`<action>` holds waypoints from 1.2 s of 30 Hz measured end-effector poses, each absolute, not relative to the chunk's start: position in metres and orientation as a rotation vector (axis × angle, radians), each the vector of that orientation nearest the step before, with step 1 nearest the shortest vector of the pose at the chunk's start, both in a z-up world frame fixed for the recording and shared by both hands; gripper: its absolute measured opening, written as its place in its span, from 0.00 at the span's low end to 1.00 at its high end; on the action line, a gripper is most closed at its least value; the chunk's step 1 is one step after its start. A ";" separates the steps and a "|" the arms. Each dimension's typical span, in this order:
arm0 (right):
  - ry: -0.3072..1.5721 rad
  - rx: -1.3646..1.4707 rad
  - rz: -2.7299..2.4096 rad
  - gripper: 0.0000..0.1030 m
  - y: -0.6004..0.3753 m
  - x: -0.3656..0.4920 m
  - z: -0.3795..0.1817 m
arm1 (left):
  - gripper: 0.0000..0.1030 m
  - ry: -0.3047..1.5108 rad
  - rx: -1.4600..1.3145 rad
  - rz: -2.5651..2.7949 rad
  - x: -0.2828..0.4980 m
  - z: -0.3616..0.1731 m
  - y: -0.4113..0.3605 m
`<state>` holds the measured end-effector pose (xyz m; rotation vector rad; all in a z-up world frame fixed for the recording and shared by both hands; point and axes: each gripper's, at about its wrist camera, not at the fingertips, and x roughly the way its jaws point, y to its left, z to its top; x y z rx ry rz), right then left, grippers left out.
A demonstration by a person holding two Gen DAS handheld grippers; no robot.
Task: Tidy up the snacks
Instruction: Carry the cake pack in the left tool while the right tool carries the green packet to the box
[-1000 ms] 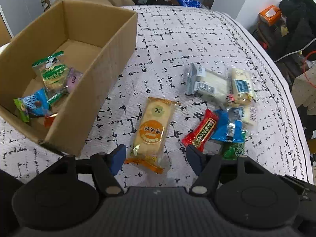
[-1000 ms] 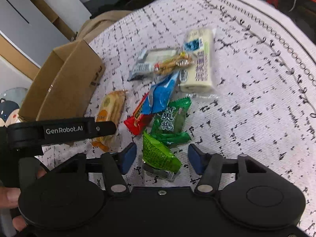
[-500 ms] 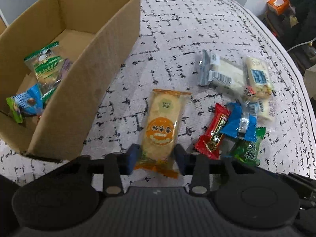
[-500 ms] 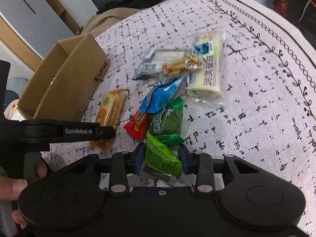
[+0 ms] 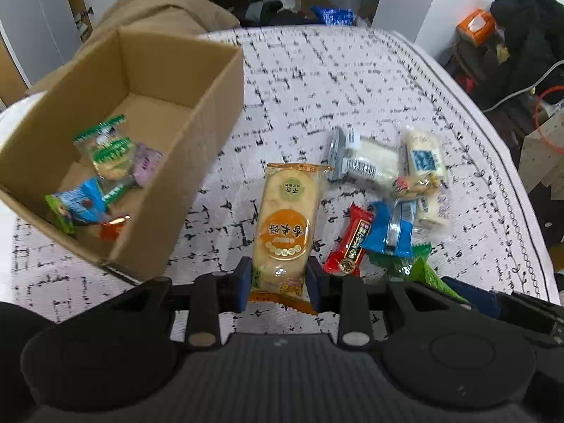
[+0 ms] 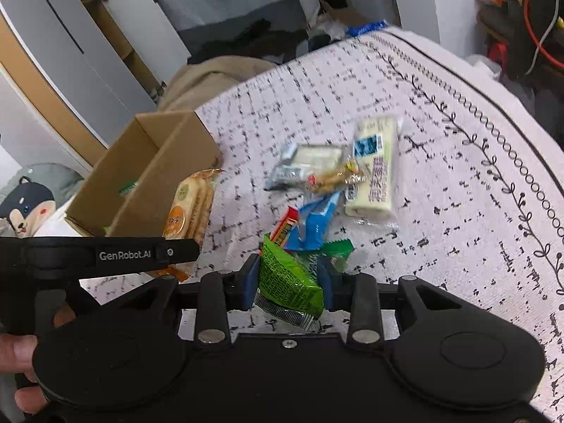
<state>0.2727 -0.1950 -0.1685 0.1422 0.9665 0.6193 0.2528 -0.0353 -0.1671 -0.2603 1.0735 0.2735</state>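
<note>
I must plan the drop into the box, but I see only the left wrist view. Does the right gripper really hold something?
Observer: Yes. The right gripper is shut on a green packet, with both pads pressing its sides.
Operator: How does the packet sit between the pads?
Observer: Its silver sealed end sticks out behind the pads, toward the camera.
Operator: Is anything beside the box that I cannot see?
Observer: A plush toy with a dog face lies past the cardboard box, on the left in the right wrist view.
</note>
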 end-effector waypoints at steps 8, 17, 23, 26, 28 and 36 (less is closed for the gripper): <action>0.886 0.169 0.630 0.32 -0.201 0.265 -0.146 | 0.30 0.999 -0.240 0.281 0.232 -0.133 -0.039; 0.787 0.197 0.644 0.22 -0.204 0.256 -0.117 | 0.30 0.911 -0.211 0.290 0.210 -0.093 -0.039; 0.758 0.195 0.663 0.20 -0.201 0.251 -0.111 | 0.30 0.879 -0.211 0.309 0.198 -0.080 -0.032; 0.746 0.204 0.670 0.20 -0.200 0.250 -0.109 | 0.30 0.874 -0.212 0.316 0.193 -0.076 -0.029; 0.735 0.204 0.675 0.20 -0.198 0.250 -0.106 | 0.30 0.866 -0.213 0.320 0.190 -0.073 -0.026; 0.693 0.219 0.698 0.19 -0.187 0.245 -0.096 | 0.30 0.833 -0.220 0.343 0.183 -0.060 -0.012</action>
